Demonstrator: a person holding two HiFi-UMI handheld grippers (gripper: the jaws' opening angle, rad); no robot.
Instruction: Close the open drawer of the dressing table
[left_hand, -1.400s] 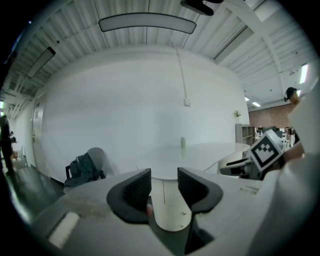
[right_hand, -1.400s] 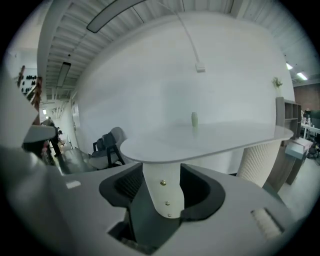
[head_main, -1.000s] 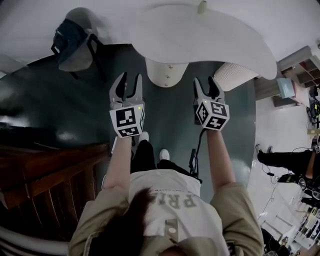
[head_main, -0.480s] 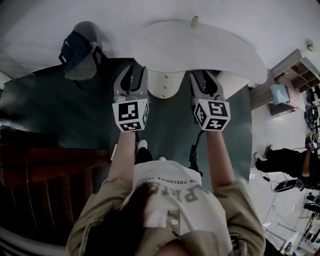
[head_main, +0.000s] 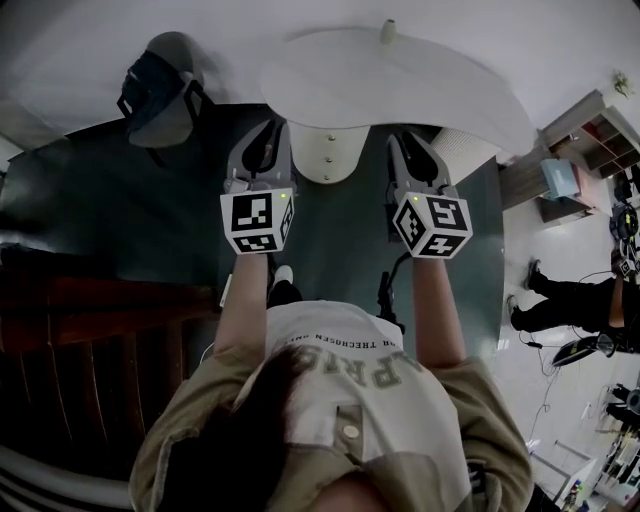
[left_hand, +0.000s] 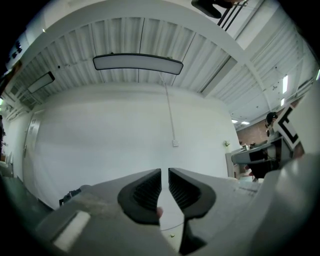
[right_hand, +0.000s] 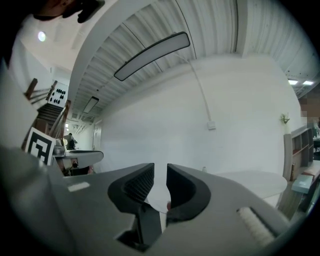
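White and rounded, jutting toward the person from under the dressing table (head_main: 400, 85), what seems to be the open drawer (head_main: 325, 160) lies between the two grippers; the dim head view leaves that unsure. The left gripper (left_hand: 165, 171) and right gripper (right_hand: 160, 166) have both just been closing to a narrow slit, with nothing between the jaws. Both flank the drawer front rather than face it, so a forward push could miss and strike the tabletop edge. A one-sided shove could skew the drawer and jam it.
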